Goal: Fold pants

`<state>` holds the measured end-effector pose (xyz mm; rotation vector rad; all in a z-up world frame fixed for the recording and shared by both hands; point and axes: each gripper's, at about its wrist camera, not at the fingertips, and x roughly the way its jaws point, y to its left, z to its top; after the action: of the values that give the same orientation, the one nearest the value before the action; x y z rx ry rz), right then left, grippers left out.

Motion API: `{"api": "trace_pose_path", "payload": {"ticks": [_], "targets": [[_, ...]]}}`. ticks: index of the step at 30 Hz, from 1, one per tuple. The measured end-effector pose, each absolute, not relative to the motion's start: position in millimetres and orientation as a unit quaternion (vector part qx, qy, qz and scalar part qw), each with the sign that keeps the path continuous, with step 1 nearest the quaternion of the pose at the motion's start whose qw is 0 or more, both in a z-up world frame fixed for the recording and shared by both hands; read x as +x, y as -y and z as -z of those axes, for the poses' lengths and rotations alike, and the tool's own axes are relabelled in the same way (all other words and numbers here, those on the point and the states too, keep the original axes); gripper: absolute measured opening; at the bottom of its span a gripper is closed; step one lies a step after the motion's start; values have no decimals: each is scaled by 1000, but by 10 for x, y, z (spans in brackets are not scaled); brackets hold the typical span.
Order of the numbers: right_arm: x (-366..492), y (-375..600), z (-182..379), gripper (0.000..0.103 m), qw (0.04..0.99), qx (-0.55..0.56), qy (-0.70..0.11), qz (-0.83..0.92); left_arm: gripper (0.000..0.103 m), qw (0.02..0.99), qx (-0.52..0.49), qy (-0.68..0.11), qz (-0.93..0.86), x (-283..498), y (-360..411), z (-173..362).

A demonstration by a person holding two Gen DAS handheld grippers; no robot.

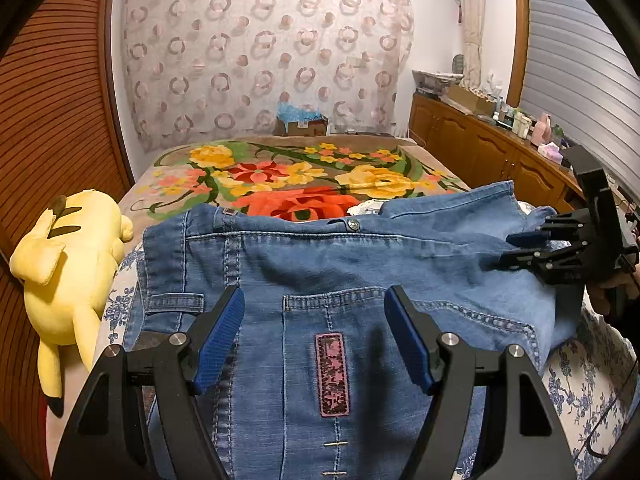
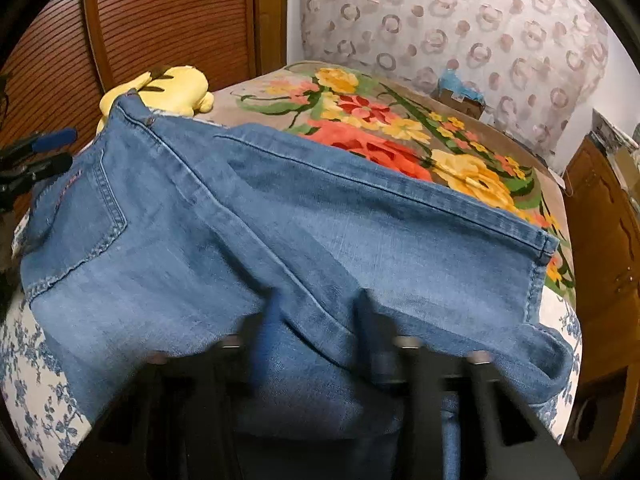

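Bed (image 1: 580, 380): floral blanket (image 1: 300, 176), jeans (image 1: 320, 264) spread
Left gripper (image 1: 314, 332): fingers apart above back pocket (image 1: 332, 360)
Right gripper (image 2: 316, 340): blurred, fingers spread over jeans

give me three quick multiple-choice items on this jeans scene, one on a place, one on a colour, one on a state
1. Where does the yellow plush toy lie?
A. left of the jeans
B. on top of the jeans
C. on the wooden cabinet

2. What colour is the patch on the back pocket?
A. green
B. pink
C. white

3. How is the left claw?
A. shut on the waistband
B. shut on the toy
C. open above the jeans

Answers:
1 A, the toy lies by the jeans' left edge in the left wrist view.
2 B, the patch is pink with dark speckling.
3 C, its blue pads stand wide apart with denim showing between them.
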<state>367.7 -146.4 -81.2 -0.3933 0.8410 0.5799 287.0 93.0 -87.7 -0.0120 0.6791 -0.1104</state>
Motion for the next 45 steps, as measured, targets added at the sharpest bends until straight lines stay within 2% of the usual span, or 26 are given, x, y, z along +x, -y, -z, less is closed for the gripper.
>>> {"api": "trace_pose_path", "payload": {"ticks": [1,3,14,18,26,29,31,33,36,38,45], "targets": [[3675,1450,788,8,854,-190,-395,-280,73,942,-6,-332,54,2870,-918,870],[3659,1440,685,5,863,-189,-376,-279,73,942,-8,-331,53,2859,-927,855],[3723,1244,66,3,906,-205,-269,-253,73,945,-19,-325,33,2851,-998,811],[3715,1158,172,0,924,-199,-237,-224,73,946,-20,-325,18,2832,-1069,799],[3686,1235,683,0,909,-147,-304,-246,73,939,5,-344,-10,2900,-1276,824],[3540,1365,764,10,909,-140,-309,-243,73,934,18,-356,-8,3054,-1409,824],[3468,1471,794,32,911,-137,-309,-236,73,930,16,-366,-9,3198,-1536,826],[3392,1593,825,39,913,-122,-312,-232,73,925,8,-379,-11,3330,-1642,846],[3330,1765,764,43,918,-111,-314,-214,72,920,8,-393,-9,3532,-1747,896],[3281,1915,758,43,920,-103,-316,-206,65,915,8,-403,-14,3626,-1812,944],[3276,2070,605,44,923,-81,-330,-183,60,898,-15,-440,1,3910,-1950,1141]]}}
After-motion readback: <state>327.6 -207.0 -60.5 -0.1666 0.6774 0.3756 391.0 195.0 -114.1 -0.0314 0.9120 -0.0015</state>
